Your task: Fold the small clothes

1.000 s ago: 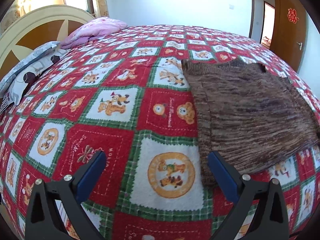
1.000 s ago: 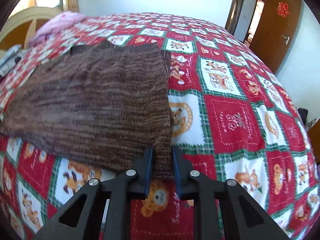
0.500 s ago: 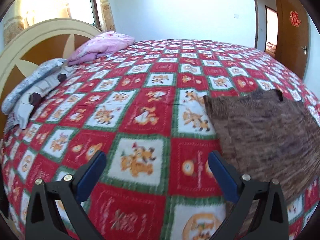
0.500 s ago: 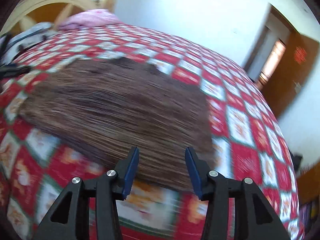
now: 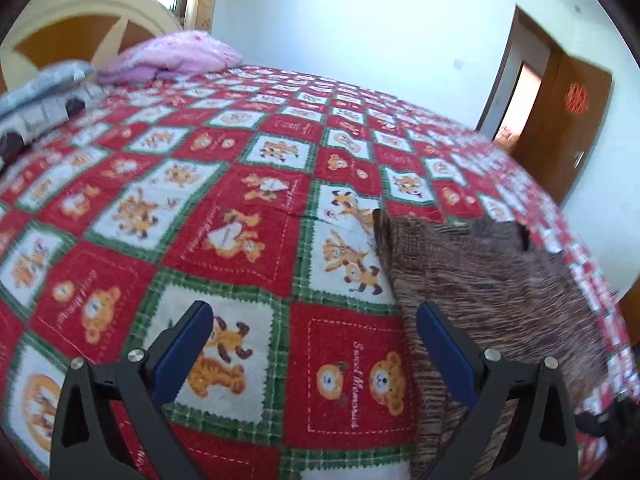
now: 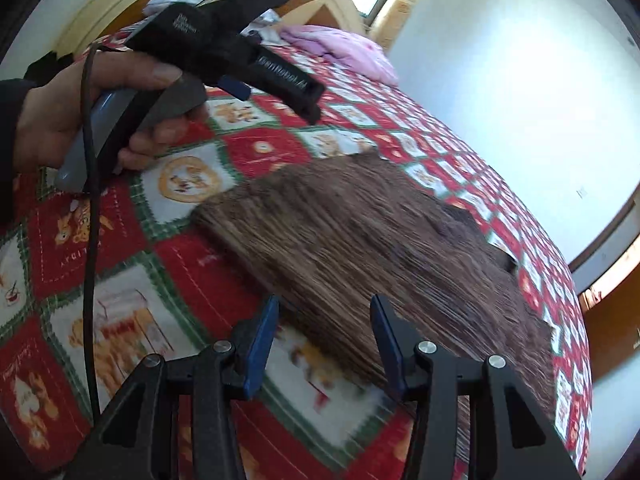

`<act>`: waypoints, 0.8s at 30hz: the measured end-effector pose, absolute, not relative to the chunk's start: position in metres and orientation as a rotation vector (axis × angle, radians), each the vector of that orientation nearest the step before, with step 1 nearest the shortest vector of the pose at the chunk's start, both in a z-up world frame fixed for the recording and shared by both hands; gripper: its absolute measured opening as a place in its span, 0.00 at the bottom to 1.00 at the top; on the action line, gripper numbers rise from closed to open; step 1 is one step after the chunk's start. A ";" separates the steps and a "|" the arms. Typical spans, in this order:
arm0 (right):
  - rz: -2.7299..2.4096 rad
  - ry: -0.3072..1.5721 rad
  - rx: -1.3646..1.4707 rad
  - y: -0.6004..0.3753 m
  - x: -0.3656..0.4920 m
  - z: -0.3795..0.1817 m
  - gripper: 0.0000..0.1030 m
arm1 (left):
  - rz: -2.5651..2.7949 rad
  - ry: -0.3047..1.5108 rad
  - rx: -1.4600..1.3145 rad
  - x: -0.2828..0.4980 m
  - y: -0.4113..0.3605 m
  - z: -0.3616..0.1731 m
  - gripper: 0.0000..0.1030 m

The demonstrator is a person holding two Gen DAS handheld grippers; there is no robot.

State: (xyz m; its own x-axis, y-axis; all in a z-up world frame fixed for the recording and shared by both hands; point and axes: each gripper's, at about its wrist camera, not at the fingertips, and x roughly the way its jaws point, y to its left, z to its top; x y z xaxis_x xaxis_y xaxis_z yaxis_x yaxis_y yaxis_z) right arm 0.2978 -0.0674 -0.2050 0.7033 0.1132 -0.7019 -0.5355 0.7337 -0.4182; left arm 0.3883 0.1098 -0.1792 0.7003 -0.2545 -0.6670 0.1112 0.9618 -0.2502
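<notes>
A brown knit garment (image 6: 360, 232) lies flat on the red, white and green bear-patterned bedspread (image 6: 100, 248). My right gripper (image 6: 325, 312) hovers over the garment's near edge, open, with nothing pressed between its blue pads. In the left wrist view the garment (image 5: 500, 292) fills the lower right. My left gripper (image 5: 314, 320) stands wide open above bare bedspread (image 5: 224, 184), its right finger (image 5: 440, 340) over the garment's left edge. The right wrist view also shows a hand (image 6: 68, 120) holding the left gripper (image 6: 308, 100) above the bed, left of the garment.
A pink quilt (image 5: 172, 56) and grey pillows (image 5: 44, 92) lie by the cream and wood headboard (image 5: 80, 20) at the far end. A brown door (image 5: 572, 120) stands open at the far right. A black cable (image 6: 90, 240) hangs from the left gripper.
My right gripper let go of the garment's near corner, opened, and swung left along its near edge while rolling. The left gripper shifted sideways and stayed wide open.
</notes>
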 end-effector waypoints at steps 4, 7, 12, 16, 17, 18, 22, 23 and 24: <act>0.385 0.678 -0.687 -0.047 0.303 -0.212 0.48 | -0.230 0.776 -0.279 0.388 0.118 -0.184 1.00; 0.369 0.653 -0.699 -0.032 0.309 -0.214 0.48 | -0.233 0.785 -0.295 0.389 0.118 -0.186 1.00; 0.349 0.619 -0.701 -0.014 0.321 -0.216 0.48 | -0.257 0.796 -0.293 0.392 0.115 -0.187 1.00; 0.334 0.599 -0.701 -0.010 0.322 -0.218 0.47 | -0.281 0.823 -0.300 0.402 0.112 -0.188 1.00; 0.332 0.594 -0.704 -0.009 0.321 -0.219 0.47 | -0.294 0.828 -0.296 0.406 0.109 -0.187 1.00; 0.328 0.587 -0.709 -0.009 0.320 -0.220 0.47 | -0.301 0.826 -0.287 0.408 0.107 -0.186 1.00; 0.334 0.587 -0.707 -0.008 0.321 -0.222 0.45 | -0.352 0.809 -0.163 0.425 0.077 -0.178 1.00; 0.336 0.590 -0.698 -0.009 0.322 -0.222 0.45 | -0.357 0.804 -0.135 0.429 0.070 -0.177 1.00; 0.337 0.591 -0.693 -0.010 0.322 -0.222 0.44 | -0.365 0.803 -0.107 0.435 0.063 -0.177 1.00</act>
State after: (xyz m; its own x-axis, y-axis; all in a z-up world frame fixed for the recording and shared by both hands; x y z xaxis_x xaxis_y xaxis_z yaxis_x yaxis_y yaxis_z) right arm 0.3217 -0.0097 -0.2223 0.7859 0.0975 -0.6106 -0.4762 0.7254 -0.4971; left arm 0.4350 0.0628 -0.1768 0.6360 -0.3588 -0.6832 0.2783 0.9324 -0.2306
